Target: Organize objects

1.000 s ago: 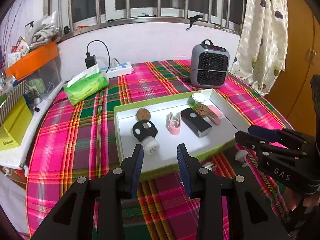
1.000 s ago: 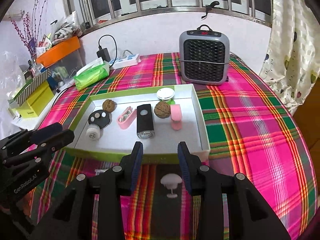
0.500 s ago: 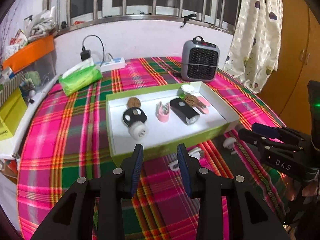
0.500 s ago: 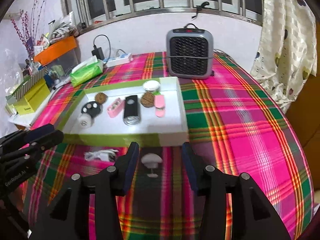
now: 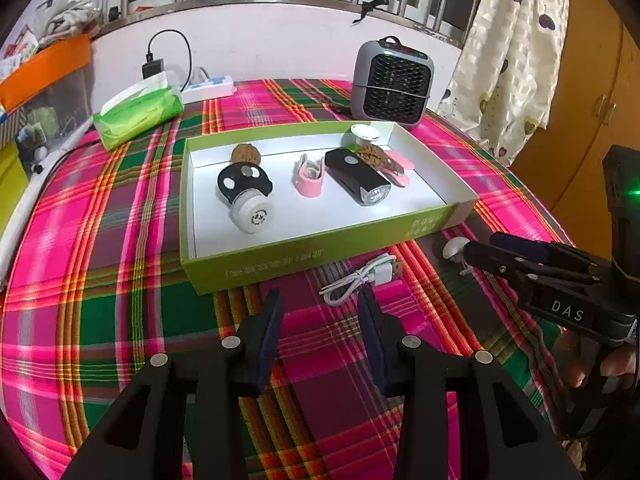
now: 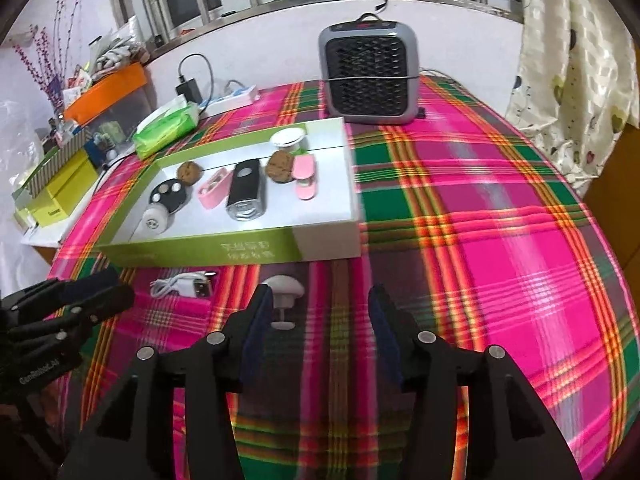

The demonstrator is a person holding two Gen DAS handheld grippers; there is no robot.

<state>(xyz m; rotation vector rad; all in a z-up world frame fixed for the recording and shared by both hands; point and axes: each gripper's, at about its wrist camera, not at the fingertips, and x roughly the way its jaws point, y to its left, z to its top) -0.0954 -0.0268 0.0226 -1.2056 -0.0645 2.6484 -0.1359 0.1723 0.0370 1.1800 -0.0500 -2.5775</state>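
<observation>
On the plaid surface (image 6: 480,220), we judge the white hook (image 6: 285,294) light and rigid; both hand-held grippers (image 6: 318,322) (image 5: 320,320) gape, released.

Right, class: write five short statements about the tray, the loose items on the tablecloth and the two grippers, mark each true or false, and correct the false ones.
1. The white cable lies inside the tray. False: it lies on the cloth in front of it.
2. The black flashlight is in the tray. True.
3. The right gripper holds the white suction hook. False: it is open and empty.
4. The left gripper is open. True.
5. The heater stands behind the tray. True.
</observation>
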